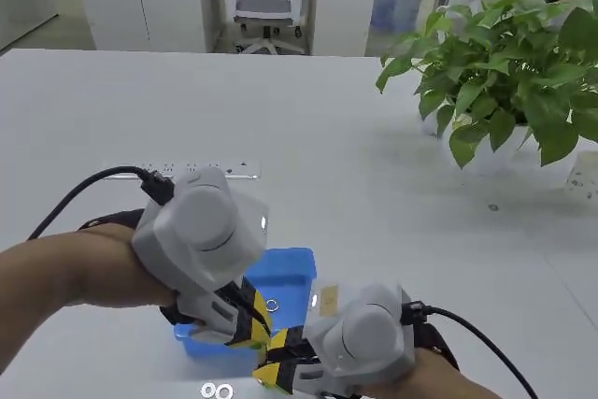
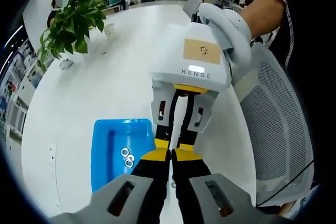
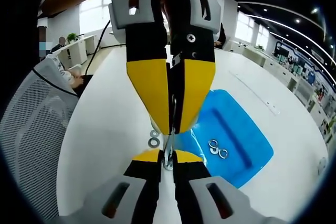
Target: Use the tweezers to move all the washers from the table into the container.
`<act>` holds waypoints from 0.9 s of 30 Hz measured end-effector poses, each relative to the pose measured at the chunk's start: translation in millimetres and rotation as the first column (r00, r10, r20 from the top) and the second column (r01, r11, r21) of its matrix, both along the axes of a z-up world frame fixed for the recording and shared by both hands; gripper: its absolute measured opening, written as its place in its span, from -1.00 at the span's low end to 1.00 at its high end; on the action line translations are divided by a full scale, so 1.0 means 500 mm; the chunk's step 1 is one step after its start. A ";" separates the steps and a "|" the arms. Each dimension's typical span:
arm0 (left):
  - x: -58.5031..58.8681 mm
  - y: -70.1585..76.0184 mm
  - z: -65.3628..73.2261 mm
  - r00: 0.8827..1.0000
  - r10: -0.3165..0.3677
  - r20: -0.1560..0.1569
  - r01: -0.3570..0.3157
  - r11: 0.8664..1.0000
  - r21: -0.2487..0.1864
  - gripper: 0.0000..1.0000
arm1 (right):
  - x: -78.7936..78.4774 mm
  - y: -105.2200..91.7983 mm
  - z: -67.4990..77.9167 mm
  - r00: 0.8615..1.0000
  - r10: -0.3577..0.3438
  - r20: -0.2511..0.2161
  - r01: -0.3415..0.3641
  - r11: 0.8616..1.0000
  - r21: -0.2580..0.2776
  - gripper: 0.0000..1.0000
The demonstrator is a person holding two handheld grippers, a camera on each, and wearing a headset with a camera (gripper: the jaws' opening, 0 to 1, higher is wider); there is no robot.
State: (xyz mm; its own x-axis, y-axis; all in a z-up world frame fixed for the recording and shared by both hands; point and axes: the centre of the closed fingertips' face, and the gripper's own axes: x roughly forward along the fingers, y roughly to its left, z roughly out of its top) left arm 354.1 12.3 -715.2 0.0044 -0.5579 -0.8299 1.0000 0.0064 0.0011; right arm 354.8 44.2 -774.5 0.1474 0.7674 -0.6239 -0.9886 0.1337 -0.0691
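The blue bin [image 3: 236, 145] sits on the white counter [image 1: 374, 137] and holds a few small silver washers [image 3: 217, 148], lying close together on its floor. Two loose washers [image 3: 154, 139] lie side by side on the counter just outside the bin's edge, right by the tool tips. The left tool [image 2: 169, 153] and right tool [image 3: 168, 156] meet tip to tip beside the bin, each with its yellow-tipped jaws closed onto the tweezers [image 3: 168, 162], a thin silvery strip seen edge-on between them.
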 end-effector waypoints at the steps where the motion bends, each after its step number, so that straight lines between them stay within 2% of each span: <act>1: -0.002 -0.001 0.004 1.000 -0.001 0.001 0.001 1.000 0.001 -0.89 | -0.001 0.000 0.002 1.000 0.002 0.003 -0.002 1.000 -0.002 -0.82; 10: -0.009 0.001 0.028 1.000 -0.009 0.014 0.009 1.000 0.010 -0.89 | -0.007 0.000 0.028 1.000 0.000 0.004 0.000 1.000 -0.001 -0.82; 18: -0.019 0.003 0.051 1.000 -0.014 0.015 0.014 1.000 0.002 -0.89 | -0.018 0.000 0.050 1.000 -0.004 -0.001 0.004 1.000 0.007 -0.82; 27: -0.021 0.006 0.077 1.000 -0.013 0.024 0.013 1.000 -0.005 -0.89 | -0.019 0.003 0.077 1.000 -0.001 0.003 0.001 1.000 0.001 -0.82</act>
State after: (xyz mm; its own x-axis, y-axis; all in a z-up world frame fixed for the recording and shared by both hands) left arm 343.8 15.2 -676.7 0.0165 -0.5620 -0.8270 0.9997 -0.0069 0.0247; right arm 345.3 45.5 -736.2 0.1500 0.7678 -0.6229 -0.9883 0.1348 -0.0718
